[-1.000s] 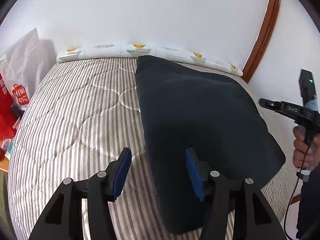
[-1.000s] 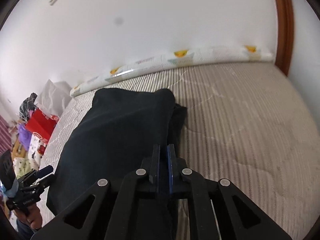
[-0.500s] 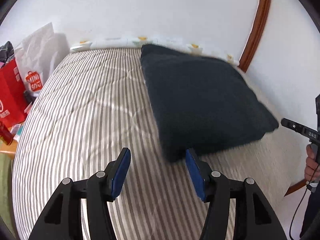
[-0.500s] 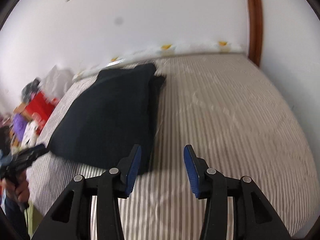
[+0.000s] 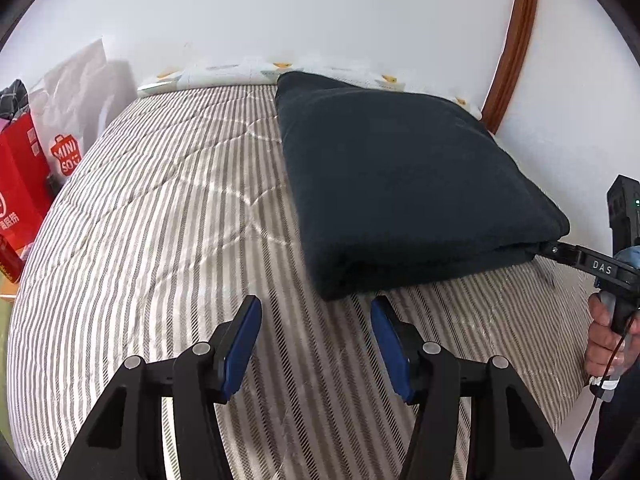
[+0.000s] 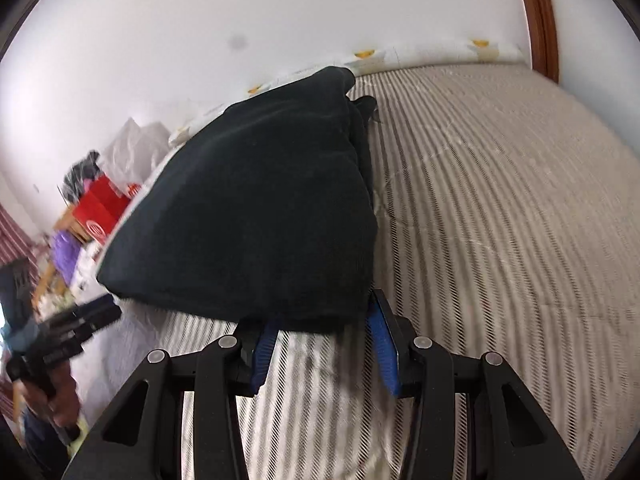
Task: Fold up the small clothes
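A dark navy folded garment (image 5: 400, 176) lies on the striped bed (image 5: 168, 240), toward the right side. My left gripper (image 5: 316, 340) is open and empty, just short of the garment's near left corner. My right gripper (image 6: 326, 330) is open, its fingers on either side of the garment's near right corner (image 6: 320, 304); the fingertips are partly hidden under the cloth. In the left wrist view the right gripper (image 5: 560, 250) touches the garment's right corner. The garment also fills the middle of the right wrist view (image 6: 260, 208).
Red and white shopping bags (image 5: 36, 168) stand at the bed's left edge. A patterned pillow or bolster (image 5: 240, 72) runs along the white wall. A wooden frame (image 5: 512, 48) rises at the right. Cluttered items (image 6: 88, 216) sit left of the bed.
The garment was folded over and laid down into a smaller stack. My right gripper opened, released it, then moved forward around its near right corner. My left gripper drew back, staying open.
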The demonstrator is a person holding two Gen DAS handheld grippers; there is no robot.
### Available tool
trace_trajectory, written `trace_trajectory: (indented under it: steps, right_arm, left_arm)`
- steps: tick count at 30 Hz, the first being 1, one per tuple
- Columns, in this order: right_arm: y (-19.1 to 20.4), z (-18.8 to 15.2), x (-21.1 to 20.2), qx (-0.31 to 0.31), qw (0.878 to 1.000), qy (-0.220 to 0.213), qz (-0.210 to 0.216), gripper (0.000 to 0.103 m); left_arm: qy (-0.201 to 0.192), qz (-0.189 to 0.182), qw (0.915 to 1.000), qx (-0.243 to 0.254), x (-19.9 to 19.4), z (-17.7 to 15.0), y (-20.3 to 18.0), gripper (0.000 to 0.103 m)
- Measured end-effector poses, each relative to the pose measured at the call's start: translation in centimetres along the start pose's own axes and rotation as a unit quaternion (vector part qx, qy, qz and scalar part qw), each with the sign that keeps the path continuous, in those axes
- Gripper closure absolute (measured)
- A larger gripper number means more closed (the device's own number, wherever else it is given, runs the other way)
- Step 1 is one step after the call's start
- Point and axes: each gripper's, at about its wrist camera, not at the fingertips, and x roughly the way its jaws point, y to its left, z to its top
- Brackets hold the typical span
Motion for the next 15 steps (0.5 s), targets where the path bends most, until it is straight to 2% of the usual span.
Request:
trace_trajectory:
  steps: [1, 4, 7, 9, 15]
  right_arm:
    - [0.2, 0.0, 0.1, -0.004, 1.0, -0.001, 0.007, 0.081]
    - [0.8, 0.4, -0.5, -0.032, 0.999, -0.016, -0.002, 0.089]
    - [0.1, 0.7, -0.9, -0.03, 0.999, -0.022, -0.002, 0.09]
    - [-0.1, 0.9, -0.9, -0.03, 0.999, -0.028, -0.021, 0.09]
    - [-0.3, 0.7, -1.0, -0.031, 0.999, -0.021, -0.029, 0.088]
  left_arm:
    - [-0.002, 0.0, 1.0, -0.001, 0.0, 0.1, -0.1, 0.049]
    - [-0.007, -0.011, 0.9999, -0.005, 0.2, 0.4, -0.5, 0.049]
    - [-0.007, -0.016, 0.9998, -0.006, 0.4, 0.7, -0.9, 0.049]
    - [-0.007, -0.02, 0.9998, -0.004, 0.4, 0.6, -1.2, 0.049]
    - [-0.005, -0.027, 0.9996, -0.006, -0.1, 0.2, -1.5, 0.049]
